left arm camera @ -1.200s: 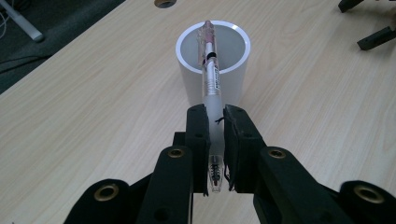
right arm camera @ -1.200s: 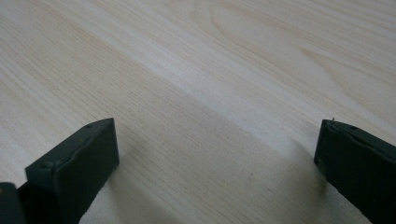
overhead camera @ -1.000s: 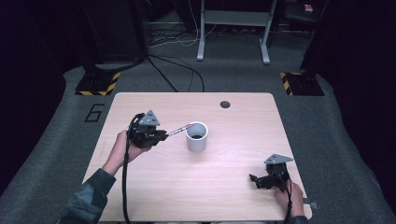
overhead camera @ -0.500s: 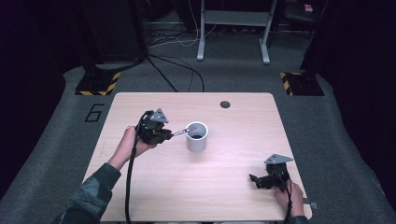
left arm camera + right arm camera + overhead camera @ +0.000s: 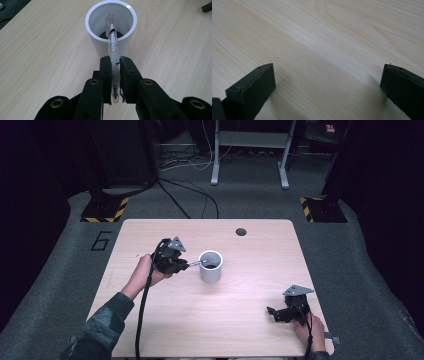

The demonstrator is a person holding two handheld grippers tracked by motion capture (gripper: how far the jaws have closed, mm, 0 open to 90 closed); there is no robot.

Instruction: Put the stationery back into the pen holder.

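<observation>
Over the last second the left gripper (image 5: 114, 62), clamped on a clear pen (image 5: 112, 37), has carried its tip over the white cup (image 5: 210, 266) mid-worktop, ready to drop; right gripper (image 5: 276, 313) rests wide open near the right front corner.

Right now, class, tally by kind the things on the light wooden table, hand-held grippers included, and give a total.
White cylindrical cup: 1
Clear plastic pen: 1
Black two-jaw grippers, left and right: 2
Total: 4
</observation>
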